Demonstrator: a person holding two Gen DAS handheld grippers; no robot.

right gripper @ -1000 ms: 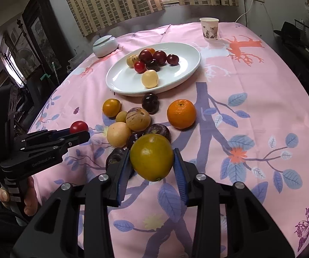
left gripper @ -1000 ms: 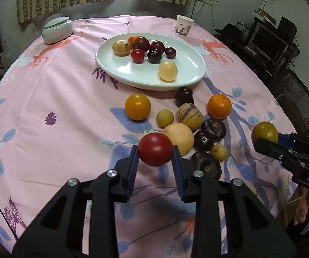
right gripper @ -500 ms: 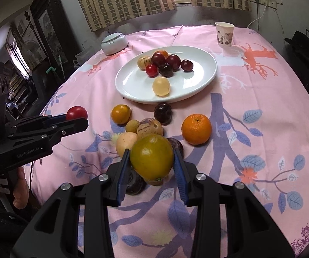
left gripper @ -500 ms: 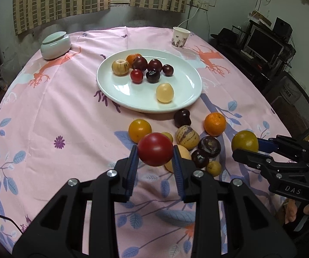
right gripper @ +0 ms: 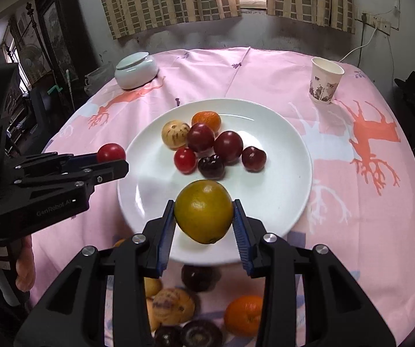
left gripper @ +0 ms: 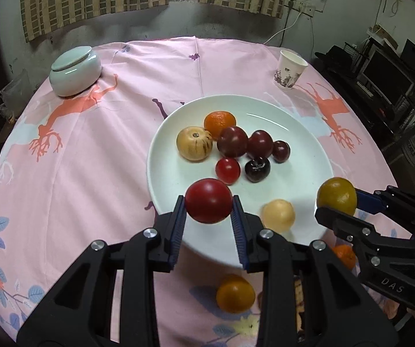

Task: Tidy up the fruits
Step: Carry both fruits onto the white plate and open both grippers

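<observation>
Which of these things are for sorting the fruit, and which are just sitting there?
For the job:
- round red fruit in left gripper
- yellow-green citrus in right gripper
- white round plate

Just lying about:
- pale green lidded jar
- patterned paper cup

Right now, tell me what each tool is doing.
Left tool: closed on a red tomato.
Right tool: closed on a yellow-green orange.
</observation>
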